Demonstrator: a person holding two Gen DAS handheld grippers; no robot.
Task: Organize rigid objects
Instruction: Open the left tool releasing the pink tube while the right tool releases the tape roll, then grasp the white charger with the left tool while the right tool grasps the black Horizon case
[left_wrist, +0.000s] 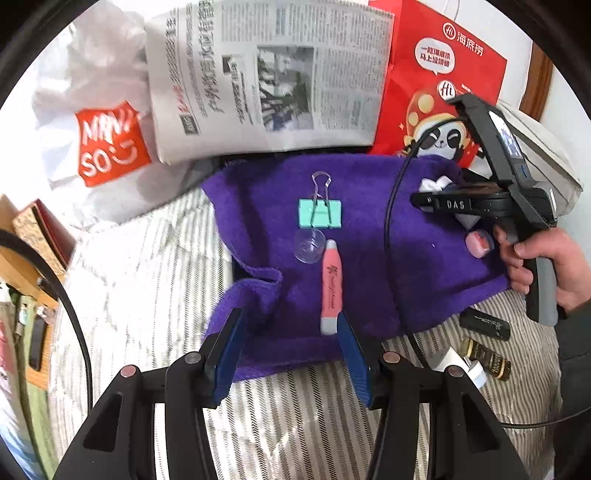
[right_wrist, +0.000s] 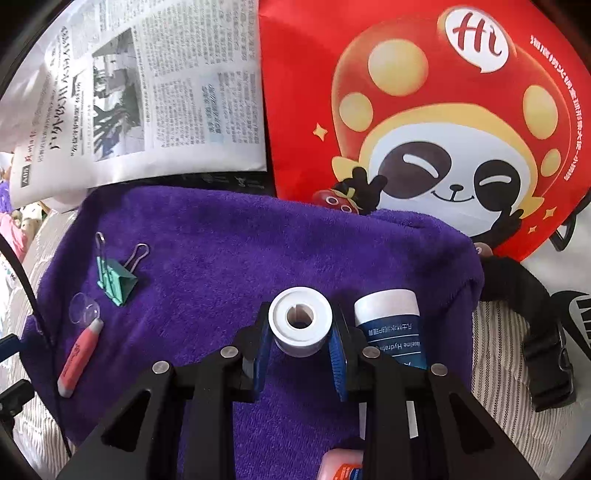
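Observation:
A purple towel (left_wrist: 424, 266) lies on the striped bedding. On it are a green binder clip (left_wrist: 319, 214), a clear suction cup (left_wrist: 309, 249) and a pink pen (left_wrist: 331, 288). My left gripper (left_wrist: 288, 325) hovers open over the towel's near edge. The pen's lower end lies just beside its right finger, not gripped. In the right wrist view my right gripper (right_wrist: 301, 321) is shut on a white plastic spool (right_wrist: 301, 325) held over the towel (right_wrist: 221, 258). A blue Vaseline tube (right_wrist: 391, 328) lies just right of it. The clip (right_wrist: 118, 280) and pen (right_wrist: 79, 354) lie at the left.
A newspaper (left_wrist: 266, 77), a red panda bag (left_wrist: 436, 74) and a white MINISO bag (left_wrist: 107, 144) lie behind the towel. A hand (left_wrist: 535, 266) holds the right gripper (left_wrist: 424, 195). Dark bottles (left_wrist: 487, 354) lie on the bedding at right. A black buckle strap (right_wrist: 546, 369) is nearby.

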